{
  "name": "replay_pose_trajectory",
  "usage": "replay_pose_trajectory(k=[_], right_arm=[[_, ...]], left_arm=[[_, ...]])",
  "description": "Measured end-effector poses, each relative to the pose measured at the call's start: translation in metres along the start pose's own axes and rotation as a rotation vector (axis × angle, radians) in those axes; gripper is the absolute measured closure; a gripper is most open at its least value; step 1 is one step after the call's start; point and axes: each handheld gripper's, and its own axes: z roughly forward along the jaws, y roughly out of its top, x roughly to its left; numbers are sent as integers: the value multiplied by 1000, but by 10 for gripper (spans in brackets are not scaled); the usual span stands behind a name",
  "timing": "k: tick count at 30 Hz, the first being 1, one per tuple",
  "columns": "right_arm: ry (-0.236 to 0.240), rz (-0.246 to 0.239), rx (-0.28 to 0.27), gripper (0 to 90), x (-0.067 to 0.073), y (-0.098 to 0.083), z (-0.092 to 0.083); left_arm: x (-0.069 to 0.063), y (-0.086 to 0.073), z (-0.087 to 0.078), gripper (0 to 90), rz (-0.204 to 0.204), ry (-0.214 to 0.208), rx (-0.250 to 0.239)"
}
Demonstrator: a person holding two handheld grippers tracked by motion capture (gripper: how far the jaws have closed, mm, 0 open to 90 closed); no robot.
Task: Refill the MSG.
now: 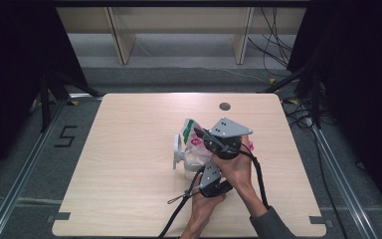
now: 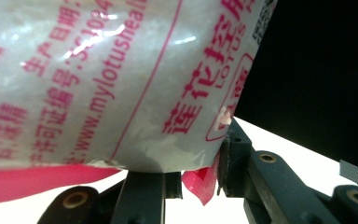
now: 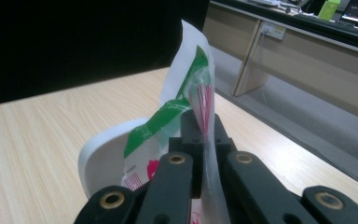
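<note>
Translucent plastic seasoning pouch (image 1: pixel 195 137) with pink lettering and green-striped top, mid-table, tilted over a white scoop-shaped container (image 1: pixel 180 149): right gripper (image 3: pixel 200 126) clamps its upper edge, left gripper (image 2: pixel 193 170) pinches its pink bottom seam; lifting done, emptying apparently under way, judged unfinished.

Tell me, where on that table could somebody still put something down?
Nearly anywhere on the table: its whole left side is bare, so is the far strip around the round hole, and the right edge. The crowd is mid-table, where both grippers hold a plastic bag over a white container.
</note>
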Motion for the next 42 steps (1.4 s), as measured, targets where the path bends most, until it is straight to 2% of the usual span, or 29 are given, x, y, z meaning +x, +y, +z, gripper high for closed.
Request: replay_pose_trajectory(k=[1,2,3,7,9,10,11,12,13,15,16,18,20,22,23,24,25,26,28,33,34,36,38,39,41,42], right_arm=[[11,-7,11,900,0,0,0],[-3,-14,8,900,2,-1,2],[4,-9,26,900,2,-2,2],[5,9,5,900,0,-1,1],[1,-18,18,900,-2,-1,1],[15,5,9,900,-1,-2,3],[20,14,23,900,-1,-2,2],[-1,-8,7,900,-3,-1,1],[14,12,11,900,-1,-1,0],[7,-3,12,900,-1,-1,1],[6,-5,14,900,-1,-1,2],[1,3,5,900,-1,-1,1],[26,1,0,900,-1,0,1],[-1,1,6,900,-1,-1,2],[19,-1,15,900,-1,-2,2],[26,15,19,900,0,-2,3],[9,0,13,900,-1,-1,2],[0,4,8,900,0,-1,2],[5,-18,19,900,-1,-1,2],[9,26,18,900,0,0,-1],[-1,-5,8,900,-2,-1,2],[8,5,32,900,0,-3,4],[17,15,23,900,0,-2,2],[-7,-10,1,900,-2,-1,1],[14,0,19,900,-1,-2,3],[3,-3,23,900,0,-3,4]], left_arm=[[1,0,0,741,-1,-9,4],[0,-1,1,741,0,-7,5],[0,-1,1,741,-4,-4,3],[0,0,1,741,0,0,6],[-1,-1,1,741,1,2,4],[-1,-1,1,741,2,2,4],[-1,-1,1,741,3,3,1],[-1,-1,2,741,0,-5,-17],[-1,0,1,742,2,4,-1],[-1,-2,3,741,-3,-10,-20],[-1,-1,1,741,1,4,3],[-1,-1,2,742,1,-4,-17],[-2,0,1,742,5,2,-1],[-2,-1,1,741,-1,4,-1],[-1,-2,2,741,-1,-6,-12],[-1,-1,1,742,2,3,1],[-1,-1,3,742,-2,-12,-23],[-1,-1,3,741,-4,-11,-22],[-1,-1,1,741,2,0,5],[-1,-1,2,741,-2,-4,-11],[-1,-1,2,742,2,-8,-8],[0,-2,1,742,5,-1,5],[-1,-1,1,742,2,3,-4],[-1,-1,2,742,-1,-8,-17],[0,-1,1,742,8,-1,7],[0,-1,1,742,6,0,7]])
